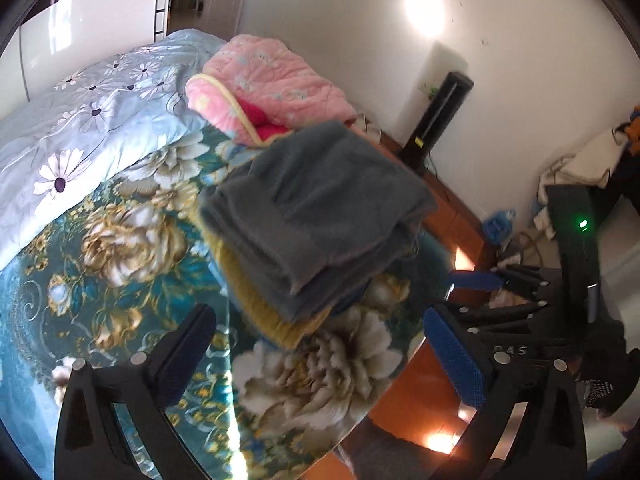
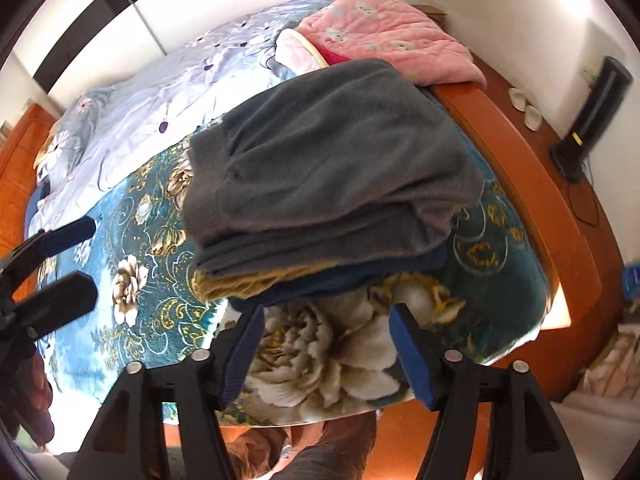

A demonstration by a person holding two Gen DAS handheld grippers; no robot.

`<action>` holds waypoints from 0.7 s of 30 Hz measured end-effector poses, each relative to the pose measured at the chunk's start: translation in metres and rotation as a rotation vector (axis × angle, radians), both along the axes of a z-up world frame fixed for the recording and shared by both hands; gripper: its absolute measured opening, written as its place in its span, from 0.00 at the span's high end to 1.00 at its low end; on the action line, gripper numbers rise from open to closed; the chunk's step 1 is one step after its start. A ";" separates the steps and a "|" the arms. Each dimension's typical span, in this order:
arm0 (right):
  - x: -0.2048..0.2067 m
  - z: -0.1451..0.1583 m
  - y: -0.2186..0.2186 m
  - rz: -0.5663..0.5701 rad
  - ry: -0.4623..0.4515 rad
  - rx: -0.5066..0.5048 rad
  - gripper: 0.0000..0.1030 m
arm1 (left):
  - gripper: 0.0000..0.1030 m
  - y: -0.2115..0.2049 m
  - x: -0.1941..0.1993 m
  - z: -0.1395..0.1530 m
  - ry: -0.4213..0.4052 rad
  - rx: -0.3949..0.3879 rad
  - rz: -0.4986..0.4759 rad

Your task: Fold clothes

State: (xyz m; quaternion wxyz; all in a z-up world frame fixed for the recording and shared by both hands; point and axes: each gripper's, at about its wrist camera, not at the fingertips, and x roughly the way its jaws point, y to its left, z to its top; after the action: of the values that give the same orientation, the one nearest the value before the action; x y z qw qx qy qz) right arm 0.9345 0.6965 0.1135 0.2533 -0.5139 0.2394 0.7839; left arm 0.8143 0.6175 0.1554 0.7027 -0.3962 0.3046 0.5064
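A stack of folded clothes lies on the teal flowered bedspread (image 1: 120, 240) near the bed's foot corner. A grey garment (image 1: 320, 208) (image 2: 336, 168) is on top, a mustard one (image 1: 276, 320) (image 2: 240, 284) and a dark blue one (image 2: 344, 284) lie under it. My left gripper (image 1: 320, 344) is open and empty, just short of the stack. My right gripper (image 2: 324, 344) is open and empty, close in front of the stack. The right gripper also shows in the left wrist view (image 1: 468, 300), the left gripper in the right wrist view (image 2: 76, 256).
A pink quilt (image 1: 264, 84) (image 2: 384, 36) lies behind the stack. A pale blue flowered duvet (image 1: 88, 120) covers the bed's far side. The wooden bed frame (image 2: 520, 168) edges the right. A black tower device (image 1: 436, 120) stands by the wall.
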 end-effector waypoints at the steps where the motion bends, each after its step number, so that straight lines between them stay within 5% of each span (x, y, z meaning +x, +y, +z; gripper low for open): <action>1: 0.001 0.000 -0.009 -0.010 0.005 0.007 0.27 | 0.00 -0.005 -0.001 -0.002 0.025 -0.010 -0.009; 10: 0.007 0.007 -0.076 -0.057 0.020 0.044 0.17 | 0.00 -0.049 -0.017 -0.006 0.034 -0.028 -0.009; 18: 0.019 0.010 -0.094 -0.040 0.018 0.052 0.14 | 0.00 -0.070 -0.019 0.000 0.026 -0.010 0.085; 21: 0.026 0.011 -0.093 -0.023 0.027 0.054 0.06 | 0.00 -0.072 -0.018 0.000 0.034 -0.018 0.125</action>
State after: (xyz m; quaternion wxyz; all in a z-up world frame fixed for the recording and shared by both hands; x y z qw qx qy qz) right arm 0.9602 0.6035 0.1244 0.2729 -0.4935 0.2275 0.7938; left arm 0.7968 0.5452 0.1557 0.6607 -0.4122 0.2956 0.5533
